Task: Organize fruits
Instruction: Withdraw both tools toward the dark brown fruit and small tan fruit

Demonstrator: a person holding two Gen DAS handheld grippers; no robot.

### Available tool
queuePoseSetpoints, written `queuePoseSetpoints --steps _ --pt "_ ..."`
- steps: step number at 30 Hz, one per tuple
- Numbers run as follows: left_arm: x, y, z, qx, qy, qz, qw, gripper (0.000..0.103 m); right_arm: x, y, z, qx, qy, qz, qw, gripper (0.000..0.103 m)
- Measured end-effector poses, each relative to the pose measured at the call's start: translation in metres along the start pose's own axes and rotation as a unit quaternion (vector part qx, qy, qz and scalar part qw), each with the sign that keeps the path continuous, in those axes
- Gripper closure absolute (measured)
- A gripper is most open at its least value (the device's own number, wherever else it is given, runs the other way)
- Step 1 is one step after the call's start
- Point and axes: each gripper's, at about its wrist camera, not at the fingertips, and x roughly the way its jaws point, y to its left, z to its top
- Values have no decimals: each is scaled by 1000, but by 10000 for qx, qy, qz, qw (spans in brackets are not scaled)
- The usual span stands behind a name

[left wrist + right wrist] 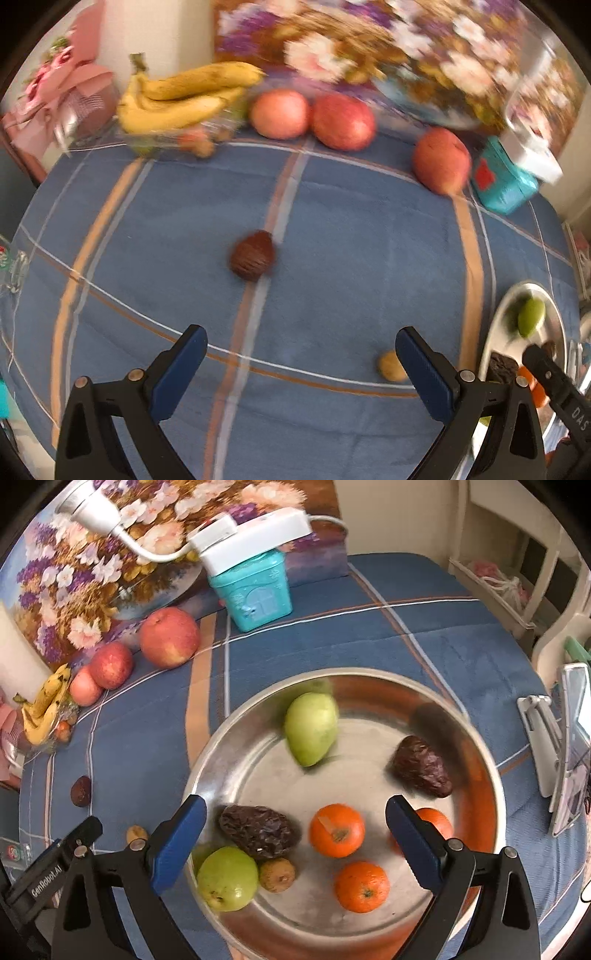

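Left wrist view has the left tongs [301, 354] spread wide and empty, dark wrinkled fruit [253, 260] dead ahead on the worktop [369, 240], while the right tongs [295, 823], also gaping, hover over the plate [491, 775]

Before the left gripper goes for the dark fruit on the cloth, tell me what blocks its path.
Nothing visible does. The left gripper is open, and only bare blue tablecloth lies between it and the dark fruit. The small tan fruit sits off to the right.
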Motion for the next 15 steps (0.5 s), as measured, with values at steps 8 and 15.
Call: queuePoseSetpoints --steps 8,15 --pt "-4 61 20 -519 -431 116 9977 0 -9 55 -1 -643 -223 471 9966 5" --pt "19 55 27 -421 -140 -370 9983 2 -9 116 -15 -1354 -194 992 9856 5"
